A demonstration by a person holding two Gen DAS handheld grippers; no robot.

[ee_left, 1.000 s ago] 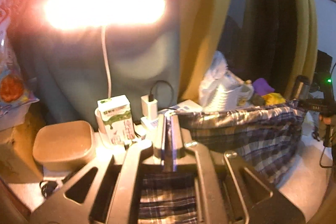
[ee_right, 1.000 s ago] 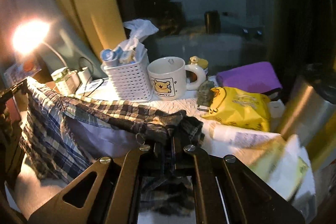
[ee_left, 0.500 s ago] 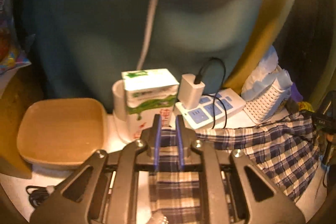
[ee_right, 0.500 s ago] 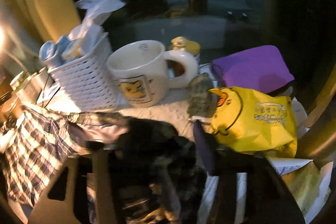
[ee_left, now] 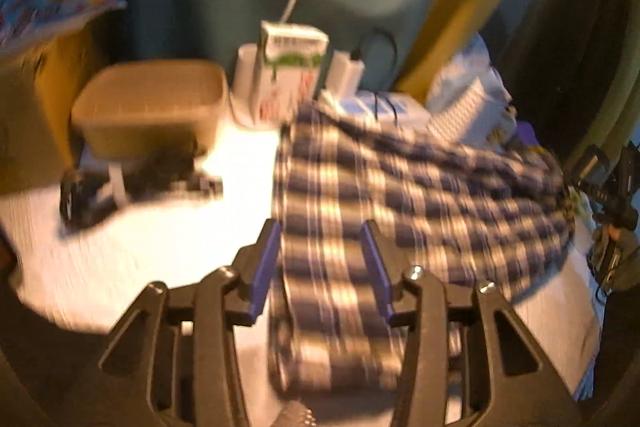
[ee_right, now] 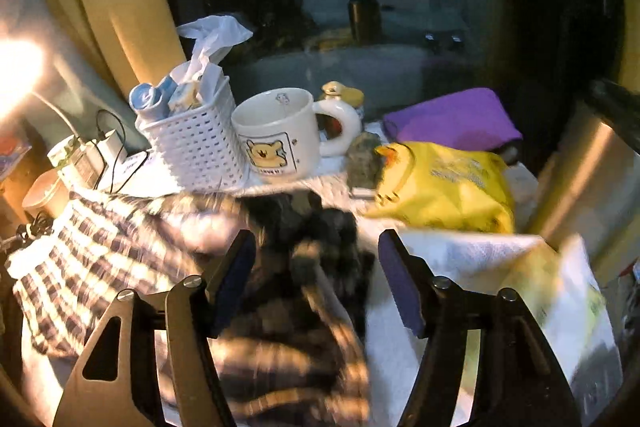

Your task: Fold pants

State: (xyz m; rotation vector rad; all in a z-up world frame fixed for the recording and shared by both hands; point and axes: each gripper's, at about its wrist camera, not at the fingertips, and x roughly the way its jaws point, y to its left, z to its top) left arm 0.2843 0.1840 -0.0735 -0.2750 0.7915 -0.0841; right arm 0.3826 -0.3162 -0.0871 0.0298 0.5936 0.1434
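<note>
Plaid pants [ee_left: 420, 195] spread on the cluttered counter [ee_left: 132, 251], fold laid; left tool [ee_left: 322, 267] and right tool [ee_right: 316, 275] released, splayed over cloth. Next, likely: regrasp an edge.

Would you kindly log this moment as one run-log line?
stage: release after fold | left gripper: jaws open | right gripper: jaws open | plaid pants: lying on table, between both jaws
</note>
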